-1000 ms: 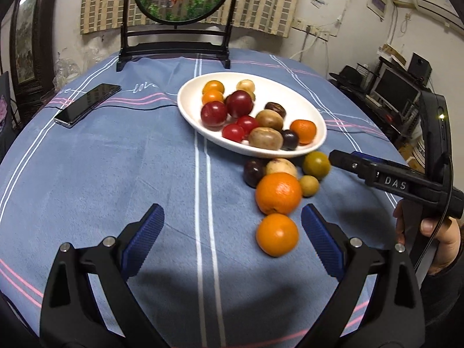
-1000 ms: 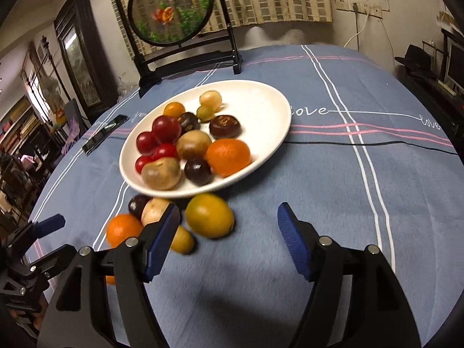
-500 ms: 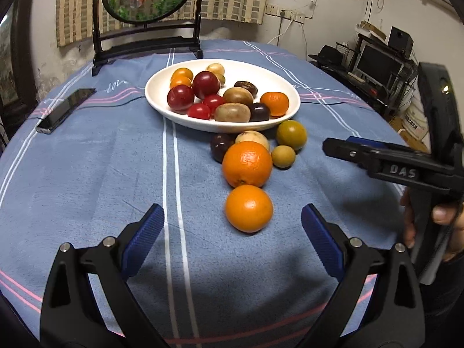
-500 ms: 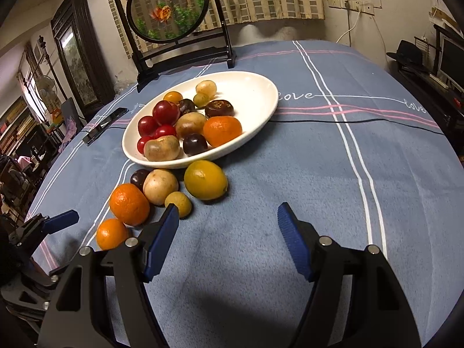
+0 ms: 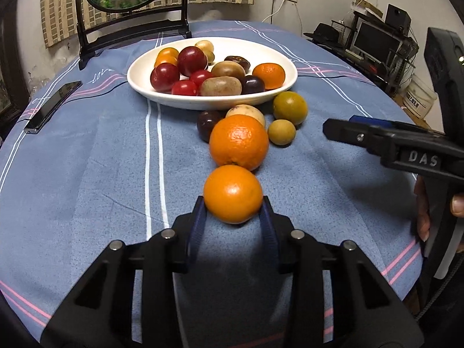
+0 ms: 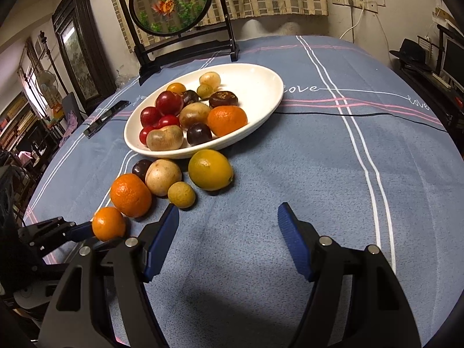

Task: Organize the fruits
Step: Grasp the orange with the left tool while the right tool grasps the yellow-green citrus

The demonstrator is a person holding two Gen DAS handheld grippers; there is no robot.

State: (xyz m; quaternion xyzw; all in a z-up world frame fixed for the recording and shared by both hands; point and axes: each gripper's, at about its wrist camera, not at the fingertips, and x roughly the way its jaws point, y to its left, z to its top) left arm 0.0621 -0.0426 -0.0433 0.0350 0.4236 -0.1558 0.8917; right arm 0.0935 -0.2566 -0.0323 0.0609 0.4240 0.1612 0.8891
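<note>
My left gripper [image 5: 232,211] is shut on a small orange [image 5: 233,193] on the blue tablecloth; the orange also shows in the right wrist view [image 6: 108,223]. Behind it lie a bigger orange [image 5: 238,144], a dark plum [image 5: 208,121], a pale potato-like fruit [image 5: 246,112], a small yellow-green fruit [image 5: 281,132] and a greenish citrus [image 5: 290,107]. A white oval plate [image 5: 284,66] holds several fruits. My right gripper [image 6: 229,226] is open and empty, right of the loose fruits, above bare cloth.
A black phone [image 5: 53,105] lies at the table's left. A round painted screen on a black stand [image 5: 133,14] stands behind the plate. A thin black cable [image 6: 362,114] runs across the cloth right of the plate. Shelves and monitors stand off the table's right.
My left gripper moved forward to the small orange and closed on it. The right gripper drew back a little and stayed open.
</note>
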